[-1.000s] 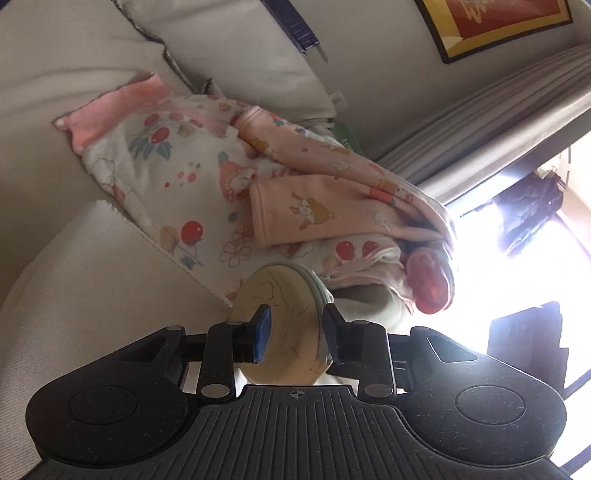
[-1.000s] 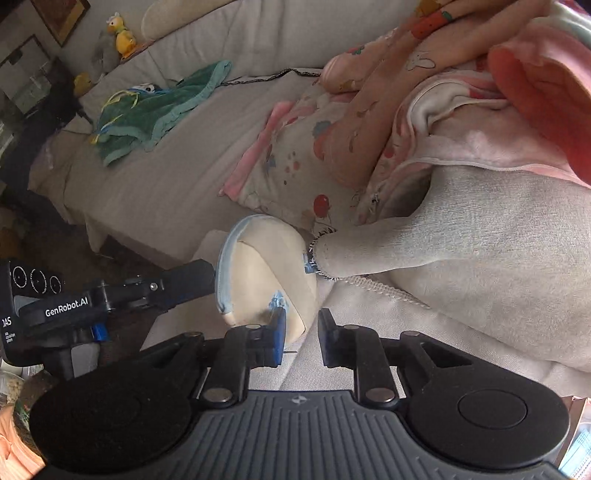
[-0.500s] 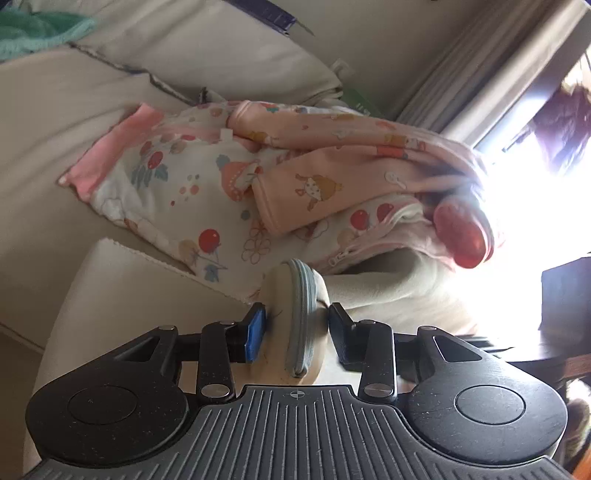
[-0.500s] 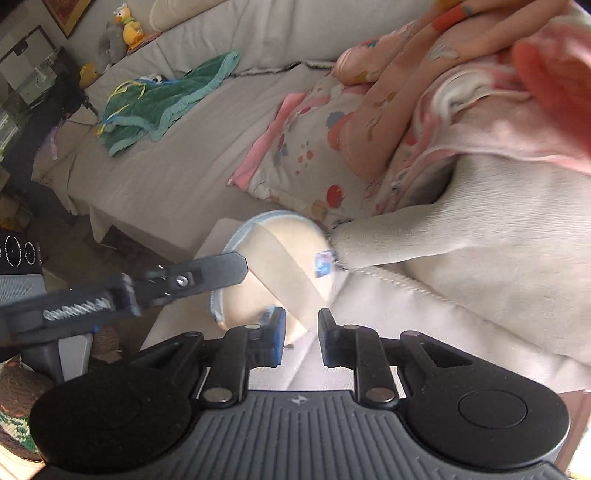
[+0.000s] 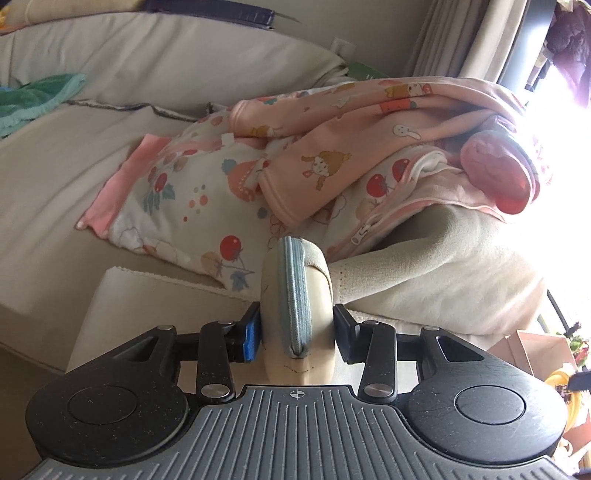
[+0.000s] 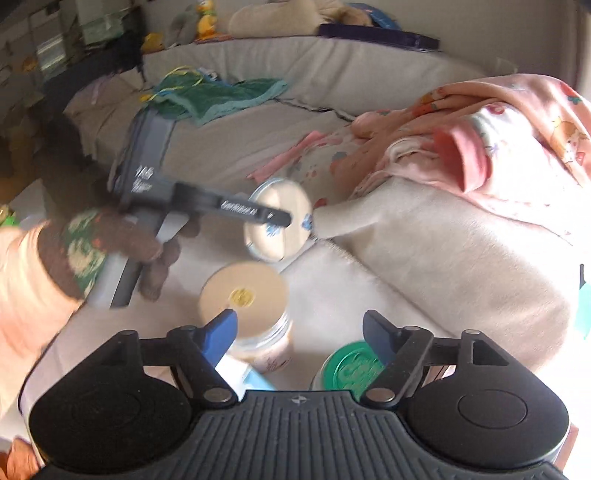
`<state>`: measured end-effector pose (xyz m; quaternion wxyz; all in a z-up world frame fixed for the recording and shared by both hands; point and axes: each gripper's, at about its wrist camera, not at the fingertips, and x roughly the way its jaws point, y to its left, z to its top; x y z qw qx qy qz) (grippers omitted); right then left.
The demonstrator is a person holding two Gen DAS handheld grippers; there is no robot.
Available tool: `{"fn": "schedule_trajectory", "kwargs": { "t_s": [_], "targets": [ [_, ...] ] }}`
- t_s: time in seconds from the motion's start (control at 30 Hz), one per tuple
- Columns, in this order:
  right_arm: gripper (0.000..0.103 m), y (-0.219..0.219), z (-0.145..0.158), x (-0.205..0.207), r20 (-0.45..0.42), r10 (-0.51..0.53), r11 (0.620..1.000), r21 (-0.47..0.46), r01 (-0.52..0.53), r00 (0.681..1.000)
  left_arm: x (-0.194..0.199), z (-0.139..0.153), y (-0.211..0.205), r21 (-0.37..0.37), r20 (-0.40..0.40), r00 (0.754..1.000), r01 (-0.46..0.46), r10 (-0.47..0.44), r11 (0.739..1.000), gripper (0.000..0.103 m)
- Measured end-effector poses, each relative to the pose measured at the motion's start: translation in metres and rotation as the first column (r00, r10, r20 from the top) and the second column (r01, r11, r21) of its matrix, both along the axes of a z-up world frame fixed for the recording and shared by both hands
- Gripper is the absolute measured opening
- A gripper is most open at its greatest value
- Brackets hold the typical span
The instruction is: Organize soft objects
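Note:
A round cream pouch [image 5: 295, 295] with a blue zipper stands edge-on between the pads of my left gripper [image 5: 297, 332]. Both pads touch its sides while the jaws are opening. The right wrist view shows the same pouch [image 6: 277, 236] held off the sofa by the left gripper [image 6: 258, 216], in a person's hand [image 6: 92, 251]. My right gripper [image 6: 299, 321] hangs back from the pouch, its jaws opening with nothing between them. A pile of pink printed baby clothes [image 5: 332, 166] [image 6: 480, 147] lies on the sofa behind the pouch.
A cream cover [image 5: 443, 277] drapes the sofa arm, one fold reaching the pouch. A green towel [image 6: 214, 96] lies further along the seat. Below my right gripper stand a cream-lidded jar [image 6: 242, 295] and a green-lidded tub [image 6: 351, 365]. Soft toys [image 6: 205, 18] sit on the sofa back.
My right gripper went from shut to wide open and pulled back from the pouch, bringing two jars into view. My left gripper rolled, turning the pouch edge-on, and its jaws widened.

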<state>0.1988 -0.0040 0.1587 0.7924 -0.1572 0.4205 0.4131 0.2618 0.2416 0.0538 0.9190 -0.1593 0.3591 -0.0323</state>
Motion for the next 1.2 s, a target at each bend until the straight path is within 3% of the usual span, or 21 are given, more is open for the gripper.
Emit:
{"fn": "schedule_trajectory", "kwargs": {
  "t_s": [0.23, 0.43, 0.47, 0.53, 0.6, 0.7, 0.77, 0.83, 0.9, 0.93, 1.07, 1.2],
  "targets": [
    [0.077, 0.032, -0.049, -0.044, 0.068, 0.172, 0.967, -0.201, -0.155, 0.983, -0.028, -0.001, -0.003, 0.003, 0.015, 1.000, 0.027, -0.027, 1.000, 0.044],
    [0.077, 0.047, -0.066, -0.045, 0.073, 0.178, 0.953, -0.261, -0.153, 0.981, -0.061, 0.006, 0.005, 0.027, 0.040, 0.998, 0.043, -0.044, 0.999, 0.043],
    [0.073, 0.048, -0.064, -0.043, 0.060, 0.162, 0.956, -0.255, -0.142, 0.985, -0.067, 0.007, 0.006, 0.029, 0.040, 0.998, 0.044, -0.045, 0.999, 0.044],
    [0.063, 0.047, -0.056, -0.037, -0.002, 0.126, 0.968, -0.219, -0.123, 0.992, -0.076, 0.008, 0.008, 0.042, 0.040, 0.998, 0.044, -0.046, 0.998, 0.044],
    [0.047, 0.041, -0.047, -0.033, -0.101, 0.090, 0.982, -0.157, -0.105, 0.991, -0.083, 0.008, 0.008, 0.054, 0.040, 0.998, 0.052, -0.054, 0.997, 0.044],
    [0.043, 0.037, -0.044, -0.022, -0.284, 0.036, 0.996, -0.073, -0.059, 0.958, -0.091, 0.005, 0.007, 0.061, 0.029, 0.998, 0.058, -0.060, 0.996, 0.044],
    [0.043, 0.036, -0.046, -0.018, -0.346, 0.015, 0.998, -0.049, -0.034, 0.938, -0.096, 0.003, 0.006, 0.066, 0.027, 0.998, 0.061, -0.063, 0.996, 0.044],
    [0.046, 0.038, -0.044, -0.022, -0.268, -0.011, 0.997, -0.075, -0.009, 0.963, -0.100, 0.003, 0.005, 0.080, 0.031, 0.997, 0.063, -0.066, 0.995, 0.044],
    [0.063, 0.039, -0.040, -0.032, -0.146, -0.003, 0.995, -0.099, -0.012, 0.989, -0.102, 0.003, 0.003, 0.088, 0.031, 0.998, 0.058, -0.061, 0.994, 0.044],
    [0.064, 0.040, -0.038, -0.038, -0.084, 0.025, 0.993, -0.111, -0.034, 0.996, -0.103, 0.003, 0.002, 0.091, 0.032, 0.998, 0.058, -0.061, 0.994, 0.044],
    [0.077, 0.051, -0.036, -0.070, 0.065, 0.127, 0.981, -0.158, -0.116, 0.990, -0.104, 0.003, -0.002, 0.113, 0.040, 0.997, 0.060, -0.065, 0.992, 0.044],
    [0.077, 0.067, -0.050, -0.094, 0.186, 0.186, 0.961, -0.239, -0.139, 0.965, -0.105, 0.003, -0.003, 0.117, 0.041, 0.997, 0.056, -0.061, 0.992, 0.044]
  ]
}}
